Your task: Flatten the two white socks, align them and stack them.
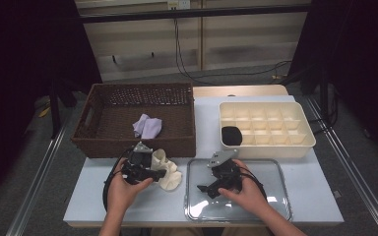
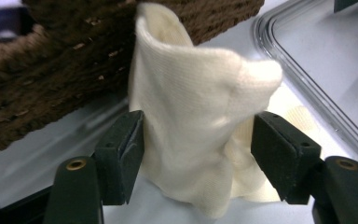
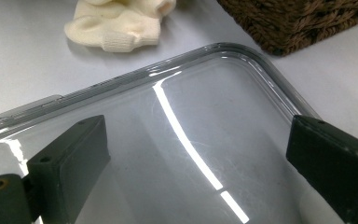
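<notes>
A cream sock [image 1: 171, 173] lies on the white table just in front of the wicker basket [image 1: 138, 143]. In the left gripper view, part of the sock [image 2: 191, 107] stands up between the two black pads of my left gripper [image 2: 198, 140], and both pads press on the fabric. My left gripper [image 1: 158, 173] points right at the sock. My right gripper [image 1: 205, 189] hovers over the clear plastic tray [image 1: 275, 201]. In the right gripper view, it [image 3: 196, 149] is open with nothing between its jaws; the sock [image 3: 116, 23] lies beyond the tray rim [image 3: 214, 49].
A lilac cloth [image 1: 147, 126] lies inside the basket. At the back right stands a cream divided organiser [image 1: 298, 147] with a black item [image 1: 232, 135] in one front-left cell. The basket wall [image 2: 51, 56] rises close behind the sock.
</notes>
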The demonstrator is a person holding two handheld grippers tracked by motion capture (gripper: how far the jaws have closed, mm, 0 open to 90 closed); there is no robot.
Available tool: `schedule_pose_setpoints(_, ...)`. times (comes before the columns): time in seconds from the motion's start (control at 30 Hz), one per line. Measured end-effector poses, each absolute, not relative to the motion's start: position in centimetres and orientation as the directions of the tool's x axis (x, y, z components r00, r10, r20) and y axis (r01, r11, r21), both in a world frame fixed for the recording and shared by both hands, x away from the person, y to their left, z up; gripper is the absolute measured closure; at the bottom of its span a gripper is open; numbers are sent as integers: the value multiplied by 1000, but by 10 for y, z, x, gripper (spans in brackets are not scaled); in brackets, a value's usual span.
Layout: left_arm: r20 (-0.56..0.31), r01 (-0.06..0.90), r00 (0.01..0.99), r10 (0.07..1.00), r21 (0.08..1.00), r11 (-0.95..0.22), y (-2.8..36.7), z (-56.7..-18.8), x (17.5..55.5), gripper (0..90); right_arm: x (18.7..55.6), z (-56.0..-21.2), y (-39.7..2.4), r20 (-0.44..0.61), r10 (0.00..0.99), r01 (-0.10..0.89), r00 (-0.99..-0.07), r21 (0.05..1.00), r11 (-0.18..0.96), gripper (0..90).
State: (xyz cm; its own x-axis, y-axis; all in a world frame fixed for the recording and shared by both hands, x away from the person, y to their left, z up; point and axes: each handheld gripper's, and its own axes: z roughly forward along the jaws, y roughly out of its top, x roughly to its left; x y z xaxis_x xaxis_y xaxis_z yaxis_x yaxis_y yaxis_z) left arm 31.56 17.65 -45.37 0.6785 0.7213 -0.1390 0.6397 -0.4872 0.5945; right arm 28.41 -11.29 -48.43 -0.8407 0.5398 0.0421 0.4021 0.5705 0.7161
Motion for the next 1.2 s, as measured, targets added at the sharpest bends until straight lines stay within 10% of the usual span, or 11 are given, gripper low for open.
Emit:
schedule_pose_setpoints(0.27, -110, 627, 696, 709, 575, -526, 168, -457, 313, 394, 284, -484, -113, 40, 539, 400, -841, 717, 571, 50)
schedule_pose_setpoints(0.63, -188, 645, 713, 675, 552, -528, 162, -452, 310, 805, 285, -484, -113, 40, 541, 401, -840, 717, 570, 50)
schedule_pose_setpoints(1.2, -218, 636, 737, 640, 546, -545, 154, -442, 305, 808, 285, -484, -113, 41, 543, 403, -838, 718, 567, 50)
